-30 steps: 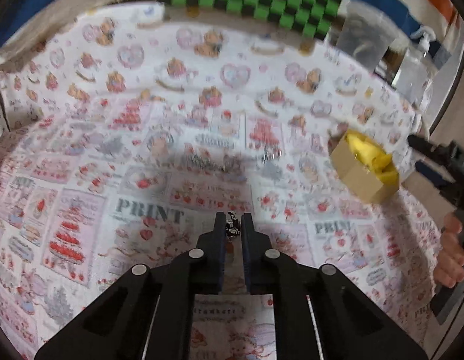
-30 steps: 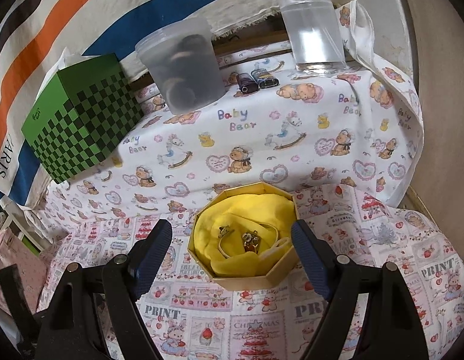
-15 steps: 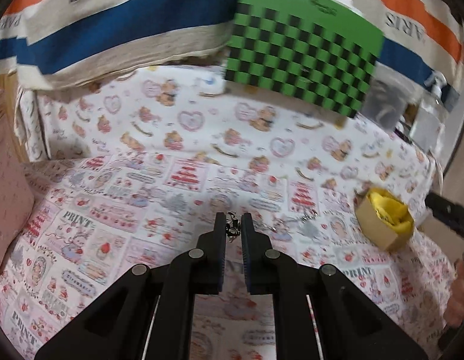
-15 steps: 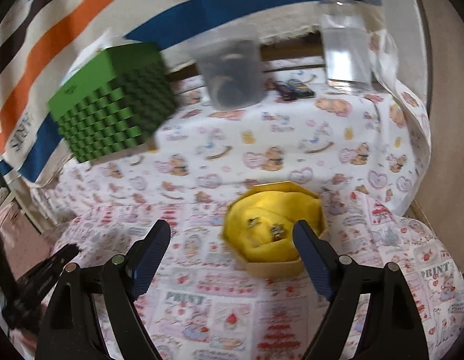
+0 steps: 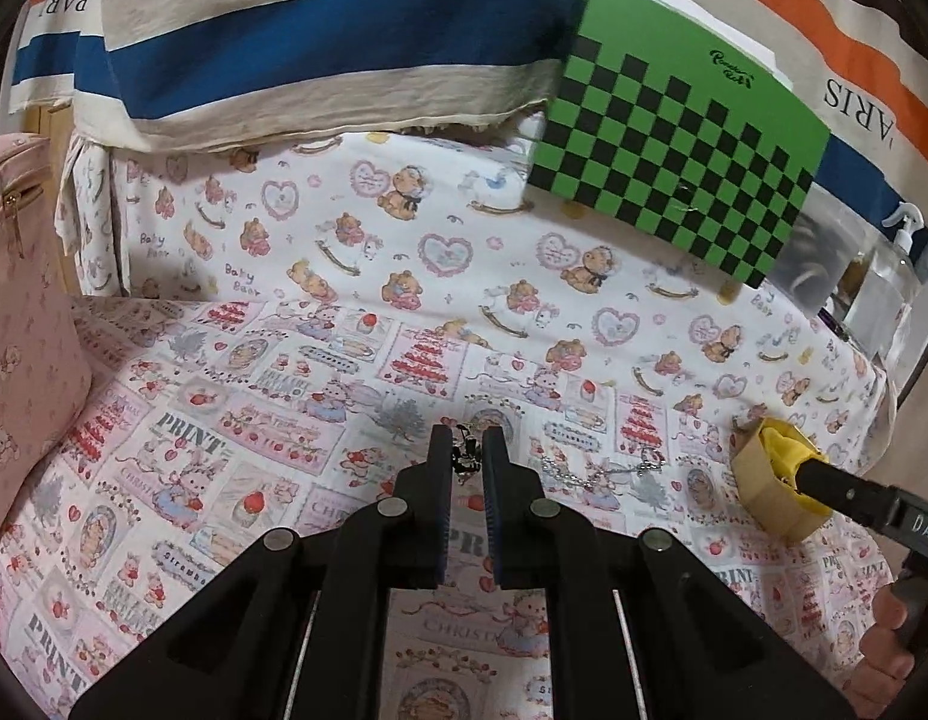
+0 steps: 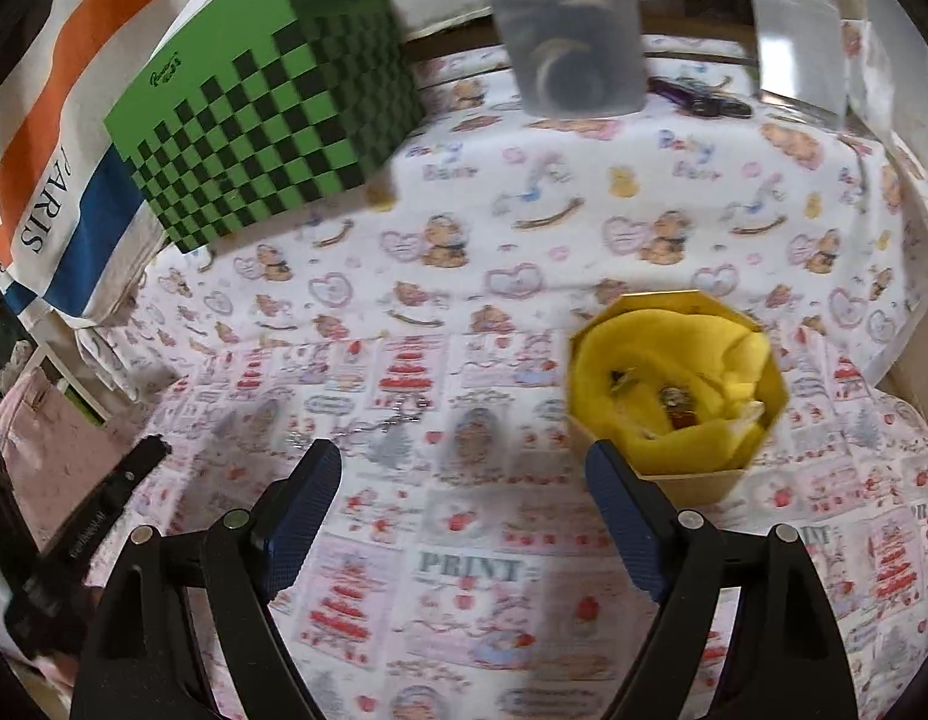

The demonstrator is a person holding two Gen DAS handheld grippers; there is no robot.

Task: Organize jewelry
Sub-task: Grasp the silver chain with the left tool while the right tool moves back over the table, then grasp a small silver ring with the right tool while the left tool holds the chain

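My left gripper (image 5: 467, 449) is shut on a small dark piece of jewelry (image 5: 466, 455) that hangs between its tips, lifted above the patterned cloth. A silver chain (image 5: 590, 471) lies on the cloth to the right of it, also blurred in the right wrist view as the chain (image 6: 368, 429). The octagonal box with yellow lining (image 6: 674, 384) holds several small pieces; in the left wrist view the same box (image 5: 773, 480) sits at the right, partly behind the right tool. My right gripper (image 6: 464, 480) stands open and empty, left of the box.
A green checkered box (image 6: 266, 114) stands at the back on the cloth (image 5: 284, 396). A clear tub (image 6: 566, 42) and a bottle (image 6: 800, 30) stand behind. A pink bag (image 5: 20, 324) is at the left. A hand (image 5: 890, 654) holds the right tool.
My left gripper rose and tilted up with the jewelry still in it. My right gripper swung to the left, so the yellow box now sits beyond its right finger instead of between the fingers.
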